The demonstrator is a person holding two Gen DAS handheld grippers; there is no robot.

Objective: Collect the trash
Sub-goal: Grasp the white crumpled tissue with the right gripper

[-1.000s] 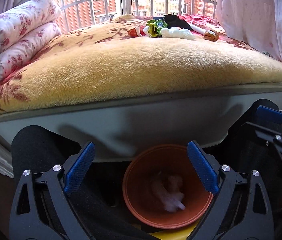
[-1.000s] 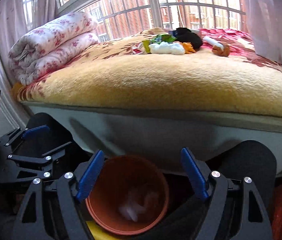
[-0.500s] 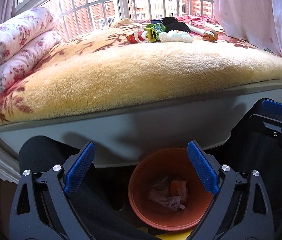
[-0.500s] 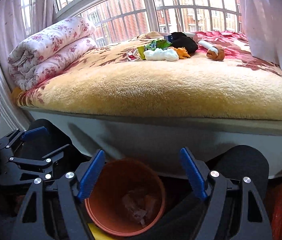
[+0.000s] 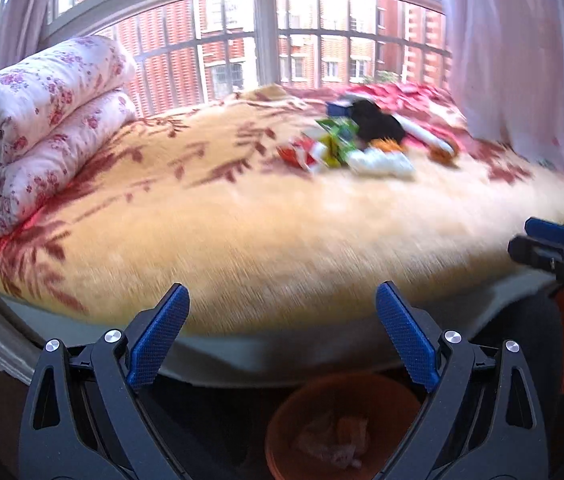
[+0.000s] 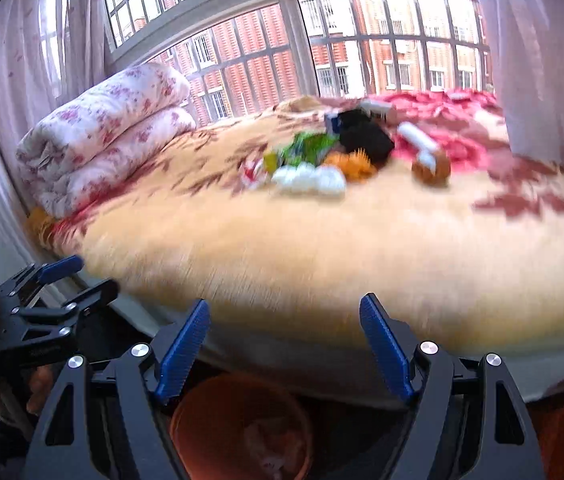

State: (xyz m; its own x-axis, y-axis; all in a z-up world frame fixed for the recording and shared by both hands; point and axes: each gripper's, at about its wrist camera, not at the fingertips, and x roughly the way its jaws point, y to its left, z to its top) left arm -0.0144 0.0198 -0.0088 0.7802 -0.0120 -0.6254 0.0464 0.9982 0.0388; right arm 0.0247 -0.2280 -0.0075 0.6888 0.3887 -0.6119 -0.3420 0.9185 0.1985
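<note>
A pile of trash (image 5: 358, 144) lies far back on the yellow bed blanket (image 5: 242, 216): green wrappers, a white crumpled piece, a black lump, an orange bit. The right wrist view shows the same trash pile (image 6: 322, 156) with a brown round object (image 6: 431, 168) beside it. Below the bed edge stands an orange bin (image 5: 342, 428), also low in the right view as the bin (image 6: 238, 428), with crumpled scraps inside. My left gripper (image 5: 282, 336) is open and empty above the bin. My right gripper (image 6: 284, 344) is open and empty too. Both views are motion-blurred.
A rolled floral quilt (image 5: 38, 132) lies at the bed's left side. Barred windows (image 5: 266, 44) run behind the bed, with a pale curtain (image 5: 522, 60) at the right. The bed's grey front edge (image 5: 282, 356) stands between the grippers and the trash.
Both grippers have risen from over the bin and tilted up toward the bed. The bin has slid to the bottom of both views, and the trash pile looks nearer.
</note>
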